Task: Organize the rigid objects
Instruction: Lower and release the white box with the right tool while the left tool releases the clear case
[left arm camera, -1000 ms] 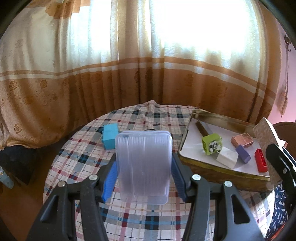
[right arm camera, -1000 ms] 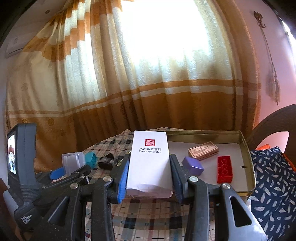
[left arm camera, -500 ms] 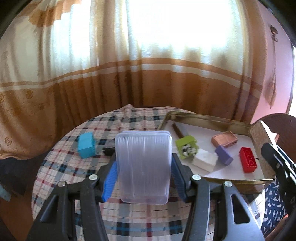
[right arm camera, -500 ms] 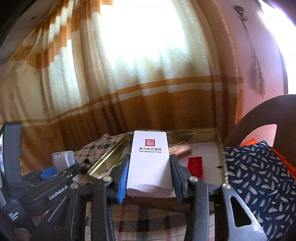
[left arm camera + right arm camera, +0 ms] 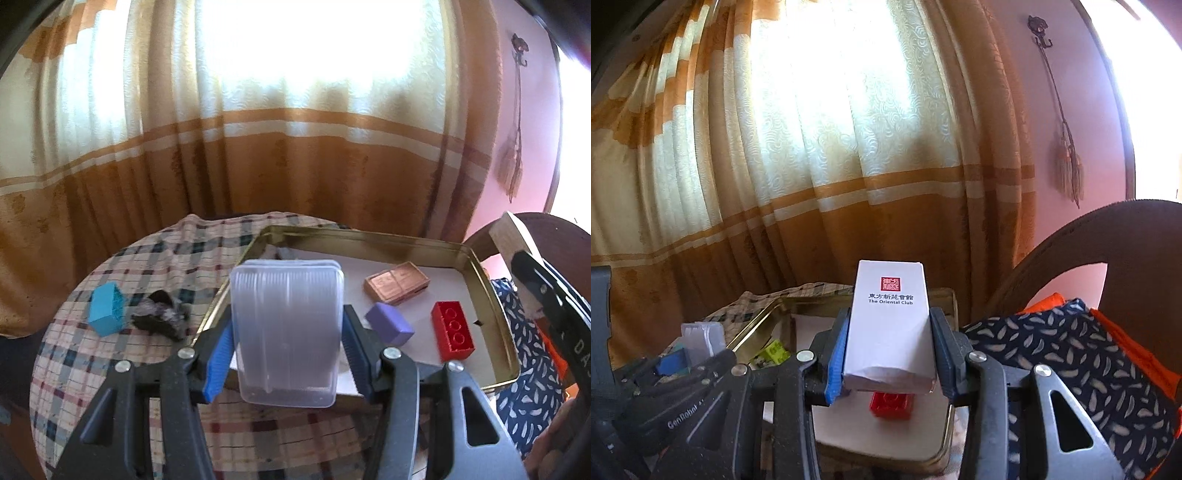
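My left gripper [image 5: 286, 354] has its jaws clamped on a clear plastic box [image 5: 286, 332], which I hold upright above the near edge of the golden tray [image 5: 495, 317]. My right gripper [image 5: 888, 363] has its jaws clamped on a white paper box [image 5: 889, 325], over the same tray. In the tray lie a copper block [image 5: 397, 282], a purple block [image 5: 388, 323] and a red brick [image 5: 452, 336]. On the desk [image 5: 110, 369], a blue block [image 5: 106, 308] lies just beside a dark lump [image 5: 159, 319].
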A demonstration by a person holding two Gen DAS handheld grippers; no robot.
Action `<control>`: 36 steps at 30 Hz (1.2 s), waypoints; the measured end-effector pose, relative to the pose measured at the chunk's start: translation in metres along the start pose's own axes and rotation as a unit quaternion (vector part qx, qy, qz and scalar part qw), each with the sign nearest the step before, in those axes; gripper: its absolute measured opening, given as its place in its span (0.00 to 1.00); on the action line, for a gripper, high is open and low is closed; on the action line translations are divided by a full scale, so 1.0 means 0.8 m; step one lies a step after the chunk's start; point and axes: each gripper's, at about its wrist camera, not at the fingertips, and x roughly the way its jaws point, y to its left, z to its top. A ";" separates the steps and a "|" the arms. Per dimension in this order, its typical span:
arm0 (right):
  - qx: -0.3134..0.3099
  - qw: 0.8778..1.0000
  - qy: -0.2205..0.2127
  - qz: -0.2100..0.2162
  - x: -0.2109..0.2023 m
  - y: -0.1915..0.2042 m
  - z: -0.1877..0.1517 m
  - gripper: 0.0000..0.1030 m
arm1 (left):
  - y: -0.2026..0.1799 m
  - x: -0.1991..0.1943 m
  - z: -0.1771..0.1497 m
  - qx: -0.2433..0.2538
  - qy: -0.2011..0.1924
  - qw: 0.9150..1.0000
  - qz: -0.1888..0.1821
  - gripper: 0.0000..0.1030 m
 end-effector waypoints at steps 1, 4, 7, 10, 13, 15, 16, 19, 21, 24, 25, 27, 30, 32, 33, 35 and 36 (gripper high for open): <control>-0.002 1.000 -0.001 -0.001 0.003 0.000 0.002 0.43 | -0.003 0.002 0.002 0.002 0.000 1.000 0.000 0.53; -0.006 1.000 0.001 -0.001 0.010 -0.001 0.004 0.43 | -0.012 0.007 0.007 0.006 0.001 1.000 -0.004 0.53; -0.004 1.000 0.006 0.000 0.018 -0.001 0.005 0.43 | -0.018 0.016 0.012 0.008 0.006 1.000 -0.006 0.53; -0.008 1.000 0.014 -0.006 0.027 -0.001 0.005 0.43 | -0.024 0.027 0.015 0.007 0.017 1.000 -0.010 0.53; -0.009 1.000 0.026 -0.009 0.039 -0.003 0.005 0.43 | -0.031 0.035 0.016 0.011 0.022 1.000 -0.011 0.53; -0.008 0.999 0.031 -0.013 0.045 -0.005 0.006 0.43 | -0.036 0.040 0.018 0.017 0.023 1.000 -0.011 0.53; -0.007 0.999 0.036 -0.015 0.049 -0.006 0.006 0.43 | -0.037 0.041 0.018 0.016 0.025 1.000 -0.011 0.53; -0.004 0.999 0.046 -0.015 0.058 -0.008 0.004 0.43 | -0.041 0.048 0.018 0.016 0.030 0.999 -0.012 0.53; -0.004 0.999 0.050 -0.015 0.062 -0.008 0.003 0.43 | -0.043 0.052 0.018 0.019 0.033 0.999 -0.012 0.53; -0.005 0.998 0.058 -0.014 0.068 -0.006 0.001 0.43 | -0.046 0.058 0.019 0.023 0.035 0.999 -0.010 0.53; -0.006 0.998 0.059 -0.015 0.070 -0.006 0.000 0.43 | -0.046 0.060 0.020 0.023 0.035 0.999 -0.009 0.53; -0.007 0.998 0.066 -0.015 0.075 -0.005 -0.001 0.43 | -0.046 0.065 0.020 0.021 0.040 0.999 -0.009 0.53; -0.003 0.997 0.071 -0.013 0.080 -0.006 -0.001 0.43 | -0.045 0.075 0.020 0.018 0.048 0.999 -0.009 0.53; -0.004 0.997 0.074 -0.014 0.082 -0.005 -0.001 0.43 | -0.046 0.079 0.020 0.020 0.049 0.999 -0.007 0.53; -0.005 0.997 0.075 -0.014 0.083 -0.005 -0.002 0.43 | -0.048 0.080 0.020 0.022 0.049 0.999 -0.006 0.53; -0.004 0.997 0.080 -0.016 0.086 -0.004 -0.002 0.43 | -0.050 0.083 0.020 0.026 0.051 0.998 -0.007 0.53; -0.004 0.996 0.083 -0.017 0.087 -0.004 -0.003 0.43 | -0.053 0.086 0.020 0.029 0.052 0.998 -0.006 0.53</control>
